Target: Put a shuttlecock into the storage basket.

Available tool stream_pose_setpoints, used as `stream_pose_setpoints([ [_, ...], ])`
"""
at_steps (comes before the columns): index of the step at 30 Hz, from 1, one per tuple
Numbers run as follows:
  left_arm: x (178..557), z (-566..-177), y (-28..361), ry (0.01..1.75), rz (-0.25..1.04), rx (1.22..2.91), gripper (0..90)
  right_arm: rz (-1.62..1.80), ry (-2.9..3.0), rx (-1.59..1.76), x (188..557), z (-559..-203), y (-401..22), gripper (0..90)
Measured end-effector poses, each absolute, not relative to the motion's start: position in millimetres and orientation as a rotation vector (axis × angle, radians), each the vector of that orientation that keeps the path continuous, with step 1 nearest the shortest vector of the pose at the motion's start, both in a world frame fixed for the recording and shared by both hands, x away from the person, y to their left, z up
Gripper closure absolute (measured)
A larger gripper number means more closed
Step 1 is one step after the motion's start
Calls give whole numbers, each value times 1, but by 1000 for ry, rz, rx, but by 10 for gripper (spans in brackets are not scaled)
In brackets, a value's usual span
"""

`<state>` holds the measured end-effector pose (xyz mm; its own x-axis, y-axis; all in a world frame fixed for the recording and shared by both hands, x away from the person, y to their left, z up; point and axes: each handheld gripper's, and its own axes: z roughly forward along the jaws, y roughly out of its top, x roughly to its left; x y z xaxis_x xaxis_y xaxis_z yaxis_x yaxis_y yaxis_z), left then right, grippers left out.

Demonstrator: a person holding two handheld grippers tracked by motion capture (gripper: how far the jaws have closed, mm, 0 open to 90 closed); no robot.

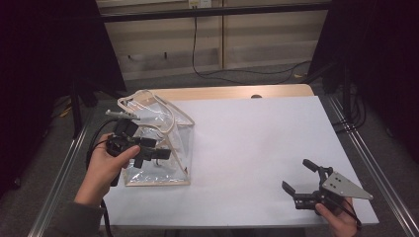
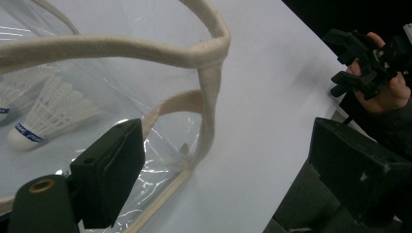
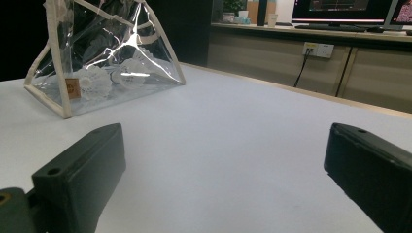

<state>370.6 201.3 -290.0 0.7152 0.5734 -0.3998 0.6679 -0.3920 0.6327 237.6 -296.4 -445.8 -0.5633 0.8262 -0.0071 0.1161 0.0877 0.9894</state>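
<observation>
A clear plastic bag (image 1: 170, 138) with cream trim stands at the left of the white table (image 1: 257, 143). White shuttlecocks (image 2: 46, 114) lie inside it, and from the right gripper view the shuttlecocks (image 3: 92, 80) sit low in the bag (image 3: 121, 43). My left gripper (image 1: 157, 150) hovers over the bag's front side, open. In the left gripper view my left gripper (image 2: 233, 145) has the cream trim (image 2: 210, 97) between its wide jaws, untouched. Near the front right corner my right gripper (image 1: 298, 176) is open and holds nothing; in its own view my right gripper (image 3: 226, 145) frames bare table.
A wooden strip (image 1: 237, 92) runs along the table's far edge. Metal rails (image 1: 365, 148) flank both sides. A black cable (image 1: 207, 71) lies on the floor beyond, and monitors (image 3: 340, 7) stand on a counter at the back.
</observation>
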Motion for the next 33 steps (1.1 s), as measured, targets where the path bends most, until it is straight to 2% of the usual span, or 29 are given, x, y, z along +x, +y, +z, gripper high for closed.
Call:
stream_pose_setpoints([
  [33, 357, -329, 192, 899, -163, 2116, 133, 1524, 1776, 928, 237, -445, -296, 13],
])
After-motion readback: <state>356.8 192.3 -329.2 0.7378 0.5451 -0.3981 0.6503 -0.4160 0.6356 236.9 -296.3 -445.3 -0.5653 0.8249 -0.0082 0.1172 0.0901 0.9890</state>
